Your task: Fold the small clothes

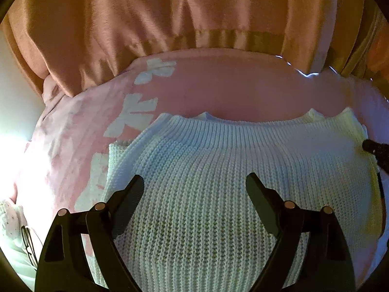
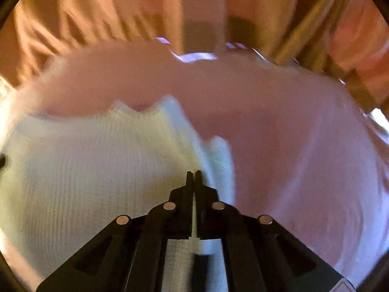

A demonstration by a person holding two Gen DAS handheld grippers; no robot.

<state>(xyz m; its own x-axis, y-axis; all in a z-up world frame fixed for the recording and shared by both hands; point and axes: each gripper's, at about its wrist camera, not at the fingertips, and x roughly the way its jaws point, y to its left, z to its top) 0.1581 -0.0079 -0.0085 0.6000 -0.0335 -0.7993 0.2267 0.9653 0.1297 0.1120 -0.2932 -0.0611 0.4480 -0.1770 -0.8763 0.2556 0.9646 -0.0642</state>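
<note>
A white knitted sweater (image 1: 206, 165) lies flat on a pink blanket (image 1: 218, 85); its ribbed hem faces the far side. My left gripper (image 1: 194, 182) is open just above the middle of the knit, holding nothing. In the right wrist view the sweater (image 2: 85, 165) fills the left half, blurred by motion. My right gripper (image 2: 194, 173) is shut at the sweater's right edge, where a fold of knit (image 2: 218, 155) rises beside the fingertips; whether cloth is pinched between them I cannot tell. The right gripper's tip shows at the right edge of the left wrist view (image 1: 374, 147).
The pink blanket has white bow prints (image 1: 136, 112) on its left part. An orange-brown curtain (image 1: 170, 12) hangs behind the far edge. A pale floral item (image 1: 12, 216) lies at the left edge. The blanket (image 2: 304, 158) stretches to the right of the sweater.
</note>
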